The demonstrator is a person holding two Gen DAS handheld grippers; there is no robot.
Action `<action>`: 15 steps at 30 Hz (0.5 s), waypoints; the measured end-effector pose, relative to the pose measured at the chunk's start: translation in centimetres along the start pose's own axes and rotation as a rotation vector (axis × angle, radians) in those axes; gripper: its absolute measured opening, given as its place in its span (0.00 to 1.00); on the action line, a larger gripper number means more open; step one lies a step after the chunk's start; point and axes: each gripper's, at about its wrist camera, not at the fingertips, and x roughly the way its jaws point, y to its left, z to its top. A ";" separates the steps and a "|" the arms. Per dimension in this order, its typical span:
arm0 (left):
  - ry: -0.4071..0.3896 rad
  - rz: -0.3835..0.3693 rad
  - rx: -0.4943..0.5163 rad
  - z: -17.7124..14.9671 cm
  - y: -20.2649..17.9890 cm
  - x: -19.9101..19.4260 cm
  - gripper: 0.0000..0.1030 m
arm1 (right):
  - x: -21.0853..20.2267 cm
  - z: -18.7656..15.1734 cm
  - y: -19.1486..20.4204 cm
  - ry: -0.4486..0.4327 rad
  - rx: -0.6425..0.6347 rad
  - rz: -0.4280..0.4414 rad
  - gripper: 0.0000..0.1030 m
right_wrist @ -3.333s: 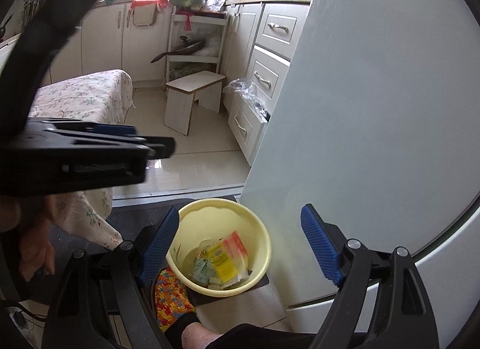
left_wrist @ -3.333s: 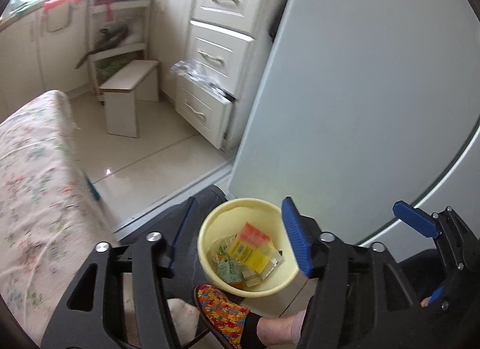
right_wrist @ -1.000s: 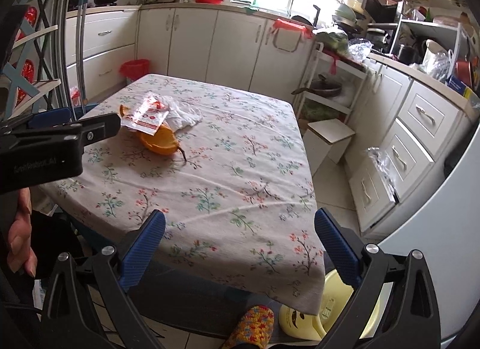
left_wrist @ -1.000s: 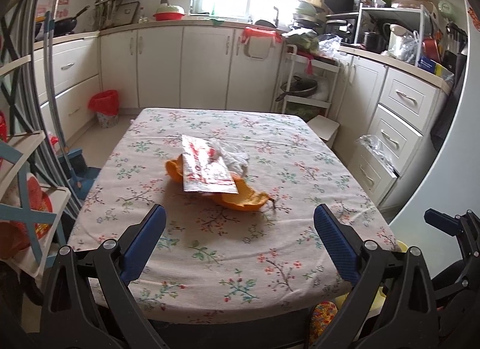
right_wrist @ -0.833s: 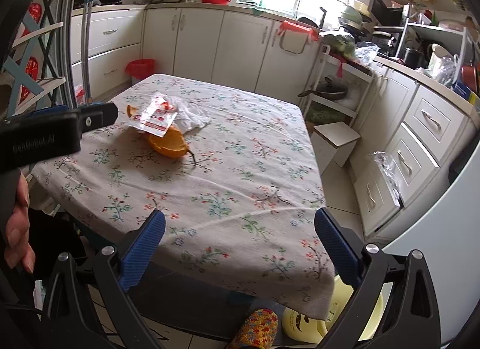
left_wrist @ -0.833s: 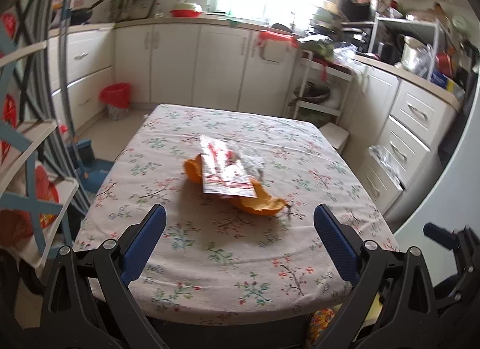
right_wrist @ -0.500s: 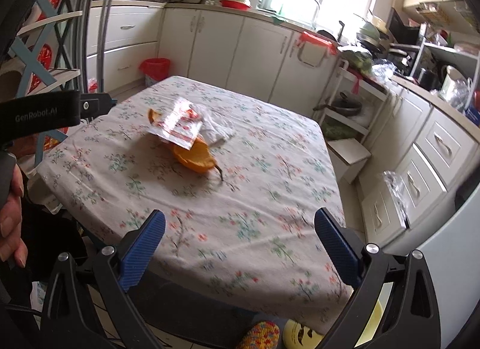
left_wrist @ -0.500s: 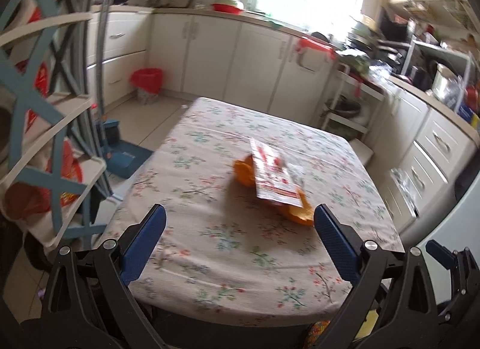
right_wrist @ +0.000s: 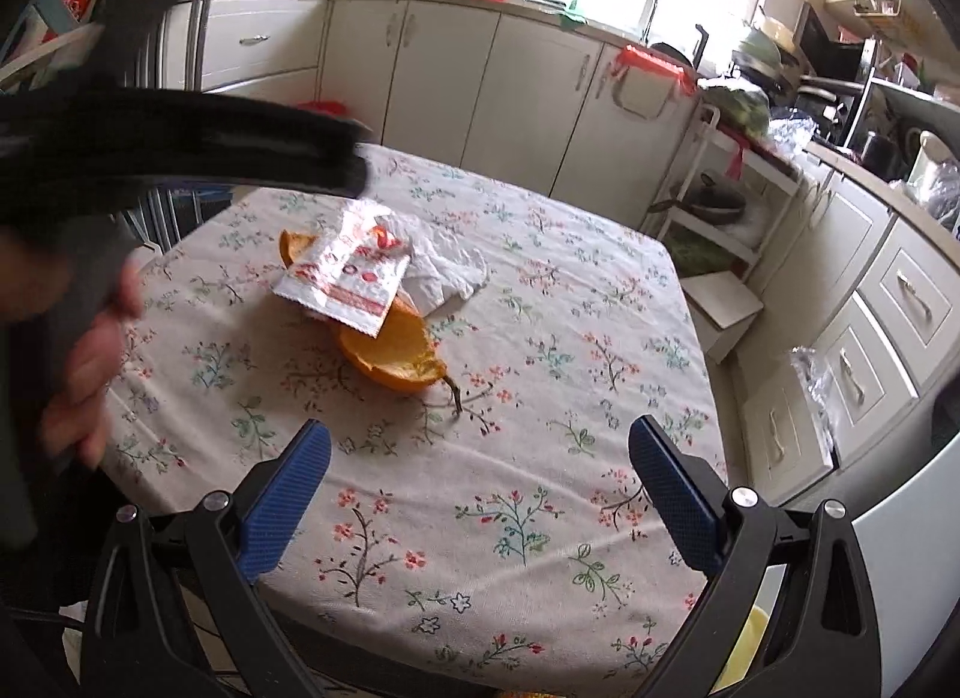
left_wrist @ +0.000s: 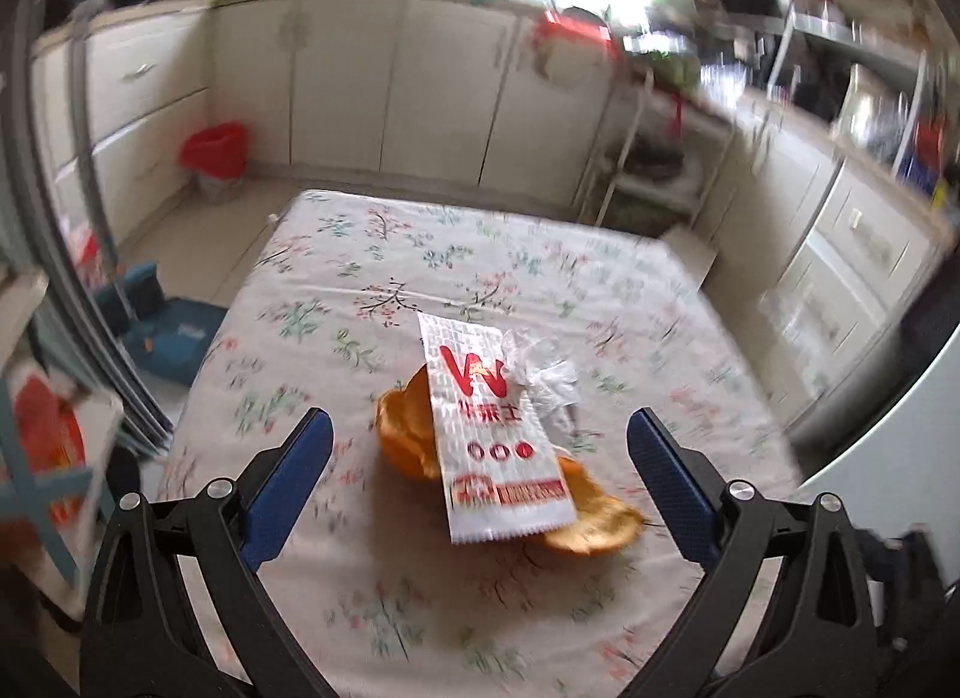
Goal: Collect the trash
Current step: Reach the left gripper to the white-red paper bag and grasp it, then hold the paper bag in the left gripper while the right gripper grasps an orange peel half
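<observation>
On the table (left_wrist: 336,254), wrapper (left_wrist: 492,428) over peel (left_wrist: 402,434)

Left tongs (left_wrist: 477,479) and right tongs (right_wrist: 477,491): black triangulated frames, silver screws, blue textured pads (right_wrist: 282,509) on each finger.

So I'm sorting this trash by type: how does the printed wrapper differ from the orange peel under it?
The printed wrapper is flat, white with red print, and lies on top; the orange peel is curved, cupped and plain orange, partly covered by the wrapper. The wrapper is thin packaging, the peel food waste. Both sit together on the floral tablecloth.
</observation>
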 end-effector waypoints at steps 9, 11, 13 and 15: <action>0.198 -0.051 -0.037 0.0 0.6 6.4 0.11 | 1.4 0.3 -0.5 0.020 0.020 0.016 0.92; 0.179 -0.079 -0.056 0.0 1.2 5.7 0.06 | 1.6 0.5 -0.4 0.018 0.020 0.022 0.92; 0.138 -0.122 -0.086 0.3 2.1 4.2 0.04 | 1.9 0.8 -0.3 0.015 0.020 0.023 0.92; 0.116 -0.157 -0.113 0.3 2.9 3.0 0.01 | 2.2 1.0 -0.2 0.015 0.019 0.025 0.92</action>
